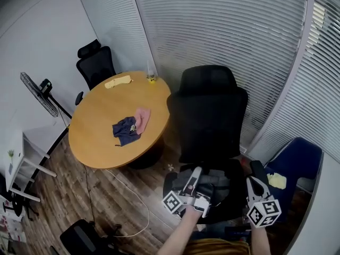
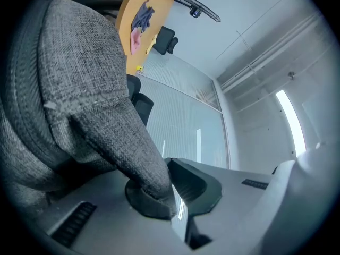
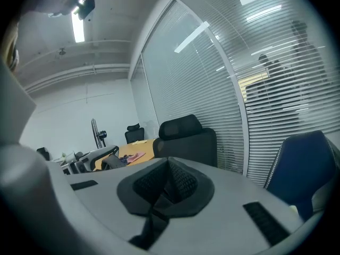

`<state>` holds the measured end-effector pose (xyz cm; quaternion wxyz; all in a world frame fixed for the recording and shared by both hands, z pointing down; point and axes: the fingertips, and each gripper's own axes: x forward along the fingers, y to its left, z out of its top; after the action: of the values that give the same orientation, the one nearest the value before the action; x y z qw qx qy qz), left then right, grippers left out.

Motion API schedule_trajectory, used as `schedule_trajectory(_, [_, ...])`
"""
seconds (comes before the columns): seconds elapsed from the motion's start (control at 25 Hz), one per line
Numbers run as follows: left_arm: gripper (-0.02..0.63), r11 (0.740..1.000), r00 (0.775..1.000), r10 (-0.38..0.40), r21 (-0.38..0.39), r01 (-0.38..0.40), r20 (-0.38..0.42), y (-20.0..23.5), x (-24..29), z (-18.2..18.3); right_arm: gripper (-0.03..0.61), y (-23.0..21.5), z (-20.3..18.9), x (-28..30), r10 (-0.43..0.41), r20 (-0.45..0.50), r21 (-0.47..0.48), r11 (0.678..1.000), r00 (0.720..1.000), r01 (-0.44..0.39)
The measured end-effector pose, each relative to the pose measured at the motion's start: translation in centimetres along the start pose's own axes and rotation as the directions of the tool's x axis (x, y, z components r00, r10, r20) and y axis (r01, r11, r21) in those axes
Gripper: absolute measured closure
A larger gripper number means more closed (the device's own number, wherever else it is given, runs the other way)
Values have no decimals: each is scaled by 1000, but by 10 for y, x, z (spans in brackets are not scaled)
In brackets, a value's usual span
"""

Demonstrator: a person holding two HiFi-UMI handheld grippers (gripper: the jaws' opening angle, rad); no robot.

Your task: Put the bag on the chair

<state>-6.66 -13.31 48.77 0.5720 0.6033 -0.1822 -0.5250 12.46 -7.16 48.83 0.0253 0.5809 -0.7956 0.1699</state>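
A black high-backed office chair (image 1: pixel 210 116) stands right in front of me. The grey woven bag (image 2: pixel 79 89) rests on its seat, where it shows as a dark grey mass (image 1: pixel 219 184). My left gripper (image 2: pixel 167 187) is shut on a fold or strap of the bag; in the head view it (image 1: pixel 197 173) lies over the seat's left part. My right gripper (image 3: pixel 170 182) is shut with nothing between its pads. It hangs (image 1: pixel 255 171) by the seat's right edge, apart from the bag. The chair (image 3: pixel 186 137) also shows beyond its jaws.
A round wooden table (image 1: pixel 101 126) stands left of the chair with a blue cloth (image 1: pixel 126 129), a pink cloth (image 1: pixel 142 118) and a yellow cloth (image 1: pixel 118 82) on it. Behind it are a second black chair (image 1: pixel 95 62) and a fan (image 1: pixel 40 92). A blue chair (image 1: pixel 295 158) is at right; blinds close the back.
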Motion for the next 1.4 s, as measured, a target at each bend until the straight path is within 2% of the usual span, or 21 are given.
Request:
schedule_trajectory(0.2, [592, 1000, 1000, 14, 15, -14, -9, 8, 8, -1, 566, -6, -2, 8, 12, 0, 7, 1000, 1000, -12])
schedule_trajectory(0.6, [592, 1000, 999, 17, 9, -18, 50, 23, 21, 11, 566, -29, -2, 32, 39, -5, 37, 999, 999, -39])
schedule_trajectory(0.92, [592, 999, 998, 48, 23, -49, 42, 47, 34, 16, 566, -45, -5, 66, 67, -24, 54, 996, 997, -66])
schedule_trajectory(1.4, [592, 997, 994, 83, -5, -83, 66, 83, 71, 24, 566, -68, -9, 93, 76, -69, 60, 996, 995, -72])
